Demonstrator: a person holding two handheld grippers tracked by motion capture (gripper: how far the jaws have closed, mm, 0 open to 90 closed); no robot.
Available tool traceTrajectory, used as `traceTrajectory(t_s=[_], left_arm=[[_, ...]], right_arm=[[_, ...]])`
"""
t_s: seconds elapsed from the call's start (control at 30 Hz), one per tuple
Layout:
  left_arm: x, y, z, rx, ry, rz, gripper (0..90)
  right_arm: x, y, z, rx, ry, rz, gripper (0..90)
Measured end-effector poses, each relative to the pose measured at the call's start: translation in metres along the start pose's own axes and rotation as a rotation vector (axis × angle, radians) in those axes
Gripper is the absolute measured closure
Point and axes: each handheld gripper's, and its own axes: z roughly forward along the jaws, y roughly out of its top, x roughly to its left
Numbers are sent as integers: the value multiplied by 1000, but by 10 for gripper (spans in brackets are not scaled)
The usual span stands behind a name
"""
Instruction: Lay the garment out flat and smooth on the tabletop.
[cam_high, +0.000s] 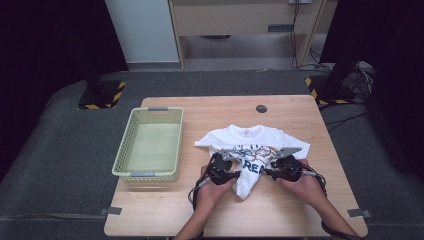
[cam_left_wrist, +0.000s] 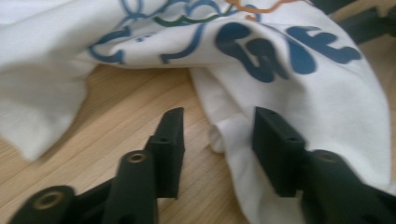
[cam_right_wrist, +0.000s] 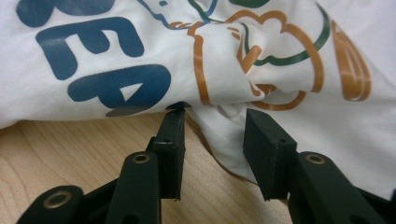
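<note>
I see soft white cloth T-shirt (cam_high: 252, 145) with matt printed letters, pale smooth wood-grain table (cam_high: 290, 210), matt black plastic left tool (cam_left_wrist: 217, 140), perforated plastic basket (cam_high: 122, 155) beside the shirt

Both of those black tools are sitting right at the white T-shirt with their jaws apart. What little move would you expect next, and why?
Probably closing both tools on the cloth. The left tool has a rolled edge of the white T-shirt between its open jaws, and the right tool straddles a fold at the shirt's lower edge, neither pressing yet. Pinching first would let the hands lift or fold the crumpled shirt; the green basket waits alongside.
</note>
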Motion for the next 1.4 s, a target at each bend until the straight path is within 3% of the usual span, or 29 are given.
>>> traceTrajectory(t_s=[0.23,0.43,0.53,0.8,0.97,1.2,1.4], left_arm=[[1,-3,4,17,-43,2,860],[2,-7,-11,2,-15,13,866],[2,-10,-24,-7,2,34,867],[3,-26,-62,-48,33,39,869],[6,-39,-79,-44,59,46,869],[6,-61,-97,-59,84,38,871],[5,-66,-93,-68,74,11,868]], right_arm=[[0,-2,0,4,3,-5,796],[-2,-4,-3,19,4,-16,878],[-2,-5,-5,29,-19,-36,883],[-16,-12,-13,55,-46,-10,884],[-25,-18,-20,72,-65,5,884],[-40,-26,-32,104,-102,16,885],[-43,-29,-36,98,-100,29,871]])
